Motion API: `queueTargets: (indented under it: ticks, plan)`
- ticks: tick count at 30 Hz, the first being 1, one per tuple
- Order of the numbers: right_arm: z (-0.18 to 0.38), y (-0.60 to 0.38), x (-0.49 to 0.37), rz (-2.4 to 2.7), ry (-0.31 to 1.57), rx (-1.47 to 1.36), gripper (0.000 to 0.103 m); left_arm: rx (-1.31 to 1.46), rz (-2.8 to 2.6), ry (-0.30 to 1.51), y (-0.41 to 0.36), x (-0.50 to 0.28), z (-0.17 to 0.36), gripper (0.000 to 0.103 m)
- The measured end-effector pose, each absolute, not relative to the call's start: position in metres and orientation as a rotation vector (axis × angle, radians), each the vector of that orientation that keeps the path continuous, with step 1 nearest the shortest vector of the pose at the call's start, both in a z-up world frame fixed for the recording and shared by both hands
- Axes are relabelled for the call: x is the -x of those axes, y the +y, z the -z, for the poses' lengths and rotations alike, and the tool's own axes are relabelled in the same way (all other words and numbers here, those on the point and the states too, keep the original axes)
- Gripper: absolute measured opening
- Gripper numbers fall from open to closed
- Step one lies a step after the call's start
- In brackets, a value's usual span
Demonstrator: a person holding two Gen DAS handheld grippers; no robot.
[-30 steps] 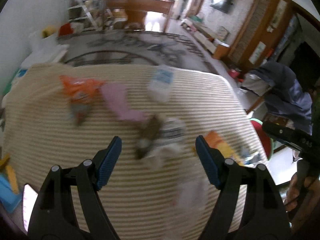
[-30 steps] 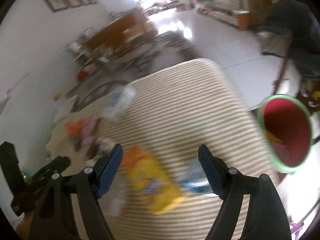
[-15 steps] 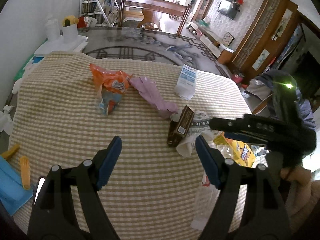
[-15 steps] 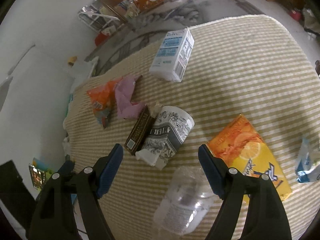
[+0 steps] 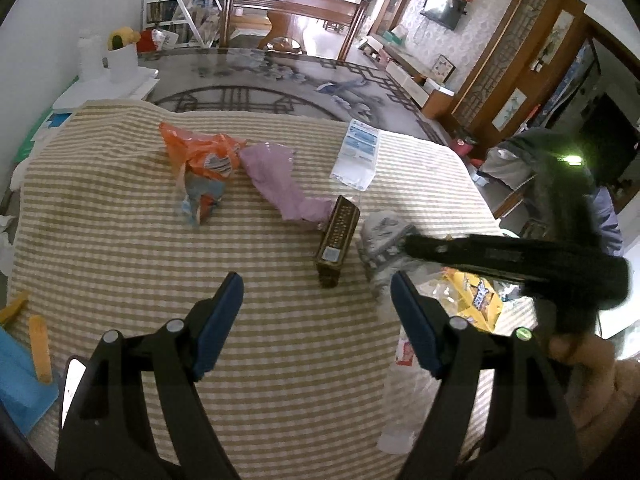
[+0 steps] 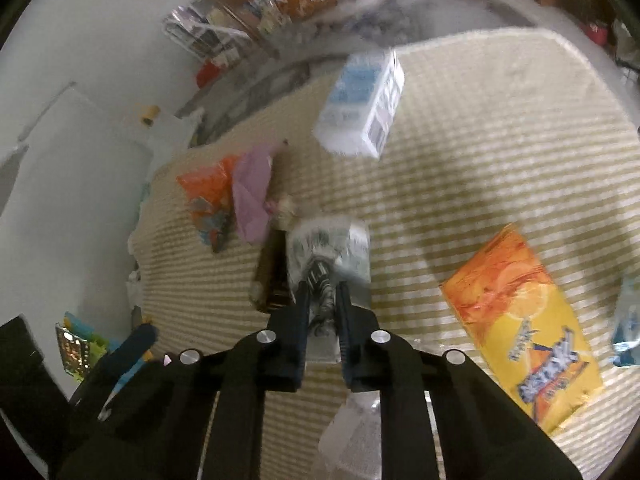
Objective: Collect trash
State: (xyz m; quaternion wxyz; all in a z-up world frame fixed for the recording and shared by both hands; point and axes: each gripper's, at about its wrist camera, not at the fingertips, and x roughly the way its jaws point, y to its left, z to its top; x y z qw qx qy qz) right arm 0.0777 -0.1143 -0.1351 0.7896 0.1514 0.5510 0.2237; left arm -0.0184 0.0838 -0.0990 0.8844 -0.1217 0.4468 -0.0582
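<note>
From the left wrist, the left gripper [image 5: 316, 296] hung above the checked cloth [image 5: 120, 240] with its jaws spread wide and nothing between them. Ahead lay the litter: an orange wrapper [image 5: 204, 160], a pink bag [image 5: 276, 180], a white carton [image 5: 358, 152], a brown box [image 5: 336, 244] and, just beside it, a printed paper cup [image 5: 384, 240] on its side, with a clear bottle [image 5: 404, 392] nearer the camera. The right gripper [image 5: 412, 244] reached in from the right, its tip at the cup. From the right wrist, blurred by motion, that gripper [image 6: 323, 300] had its jaws pressed nearly together on the cup [image 6: 332, 252], apparently pinching its rim or wall, though the blur left the exact hold unclear. An orange juice pack [image 6: 524, 320] lay well apart to the right, the carton [image 6: 360, 108] beyond. The cup looked light and thin-walled, so it would likely crush instead of resisting; a pinch on the rolled rim, its stiffest part, seemed the safest hold, and its low weight should make lifting easy
</note>
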Motion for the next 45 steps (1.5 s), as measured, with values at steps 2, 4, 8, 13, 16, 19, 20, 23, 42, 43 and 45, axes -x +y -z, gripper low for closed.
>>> queueTargets:
  ticks: [2, 4, 8, 13, 16, 19, 20, 23, 42, 43, 45]
  plan:
    - [0.116, -0.128, -0.066, -0.480, 1.128, -0.308, 0.013, 0.249, 0.135, 0.934, 0.081, 0.012, 0.101, 0.073]
    - [0.104, -0.142, -0.055, -0.471, 1.090, -0.303, 0.013, 0.251, 0.149, 0.945, 0.079, 0.002, 0.106, 0.073]
    - [0.092, -0.169, -0.033, -0.421, 1.047, -0.295, 0.013, 0.249, 0.180, 0.973, 0.070, -0.017, 0.115, 0.072]
    - [0.092, -0.205, -0.011, -0.331, 1.049, -0.305, 0.011, 0.224, 0.264, 1.029, 0.046, -0.039, 0.128, 0.064]
    - [0.096, -0.208, -0.001, -0.314, 1.075, -0.254, 0.011, 0.225, 0.308, 1.076, 0.031, -0.050, 0.139, 0.064]
    - [0.110, -0.207, 0.011, -0.309, 1.121, -0.197, 0.012, 0.199, 0.305, 1.126, 0.019, -0.061, 0.155, 0.064]
    - [0.115, -0.207, 0.014, -0.299, 1.136, -0.184, 0.014, 0.190, 0.307, 1.144, 0.014, -0.065, 0.162, 0.064]
    - [0.127, -0.213, 0.019, -0.287, 1.174, -0.201, 0.015, 0.157, 0.300, 1.174, 0.004, -0.071, 0.174, 0.064]
    - [0.151, -0.175, 0.036, -0.467, 1.260, 0.059, 0.084, 0.201, 0.254, 1.076, 0.031, -0.059, 0.144, 0.044]
    - [0.156, -0.173, 0.035, -0.460, 1.268, 0.072, 0.084, 0.208, 0.252, 1.058, 0.033, -0.055, 0.138, 0.044]
    - [0.164, -0.173, 0.033, -0.448, 1.276, 0.074, 0.084, 0.225, 0.251, 1.024, 0.035, -0.047, 0.125, 0.044]
